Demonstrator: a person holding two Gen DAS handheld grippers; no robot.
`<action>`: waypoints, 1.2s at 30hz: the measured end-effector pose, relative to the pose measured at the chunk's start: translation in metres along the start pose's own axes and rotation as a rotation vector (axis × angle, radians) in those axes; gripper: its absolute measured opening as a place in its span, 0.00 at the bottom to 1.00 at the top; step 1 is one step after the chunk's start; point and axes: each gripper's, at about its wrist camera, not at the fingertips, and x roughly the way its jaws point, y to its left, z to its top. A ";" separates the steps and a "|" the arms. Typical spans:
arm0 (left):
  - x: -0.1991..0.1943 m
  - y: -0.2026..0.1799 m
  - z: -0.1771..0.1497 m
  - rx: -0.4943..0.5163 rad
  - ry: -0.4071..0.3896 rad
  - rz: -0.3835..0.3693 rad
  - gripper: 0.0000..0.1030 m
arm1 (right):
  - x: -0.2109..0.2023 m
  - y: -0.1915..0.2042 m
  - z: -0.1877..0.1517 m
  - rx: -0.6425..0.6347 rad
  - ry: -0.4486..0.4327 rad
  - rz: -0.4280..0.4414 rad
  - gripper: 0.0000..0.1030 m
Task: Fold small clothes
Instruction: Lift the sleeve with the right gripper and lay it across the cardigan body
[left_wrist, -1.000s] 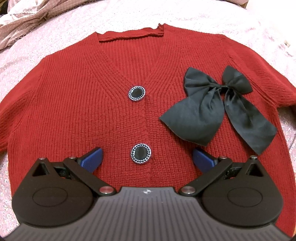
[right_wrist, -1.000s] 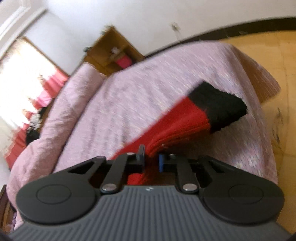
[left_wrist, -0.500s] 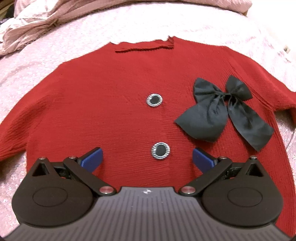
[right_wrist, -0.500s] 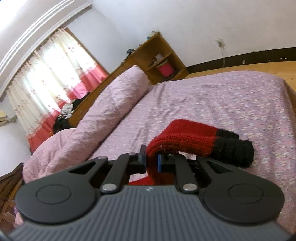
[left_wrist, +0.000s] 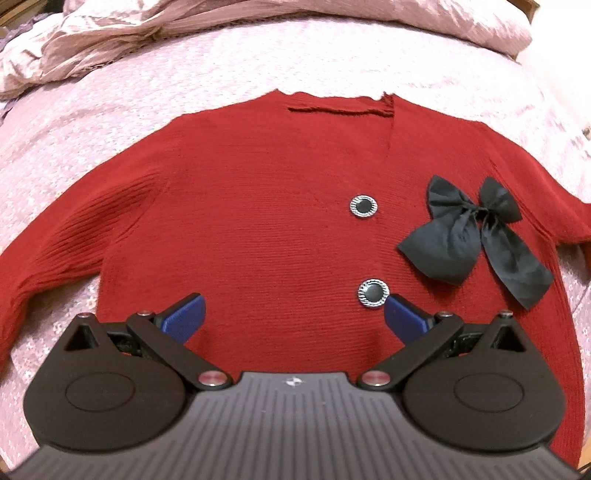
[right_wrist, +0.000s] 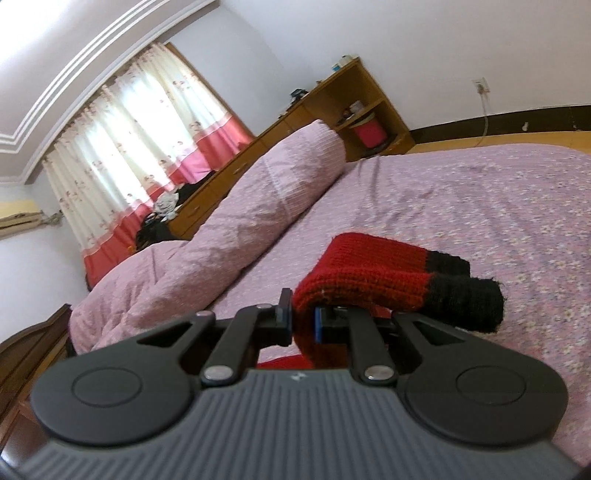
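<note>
Left wrist: my left gripper (left_wrist: 293, 314) spread wide, empty, above red cardigan (left_wrist: 258, 229) flat on pink bedspread (left_wrist: 110, 110); black bow (left_wrist: 476, 236) at right.

Right wrist: my right gripper (right_wrist: 303, 325) pinching cardigan sleeve (right_wrist: 369, 277), black cuff (right_wrist: 465, 299) drooping over bed.

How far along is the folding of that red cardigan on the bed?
Just begun. Done: the red cardigan lies spread flat, front up, on the pink bedspread. In hand: the right gripper is shut on a lifted sleeve with a black cuff. Left: the body shows no fold; the left gripper hangs open above the hem.
</note>
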 end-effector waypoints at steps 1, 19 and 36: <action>-0.001 0.003 0.000 -0.009 -0.001 0.002 1.00 | 0.001 0.004 -0.001 -0.005 0.004 0.007 0.13; -0.014 0.067 -0.010 -0.156 -0.015 0.022 1.00 | 0.014 0.100 -0.031 -0.142 0.077 0.160 0.13; -0.017 0.121 -0.024 -0.246 -0.038 0.070 1.00 | 0.048 0.199 -0.105 -0.272 0.215 0.280 0.13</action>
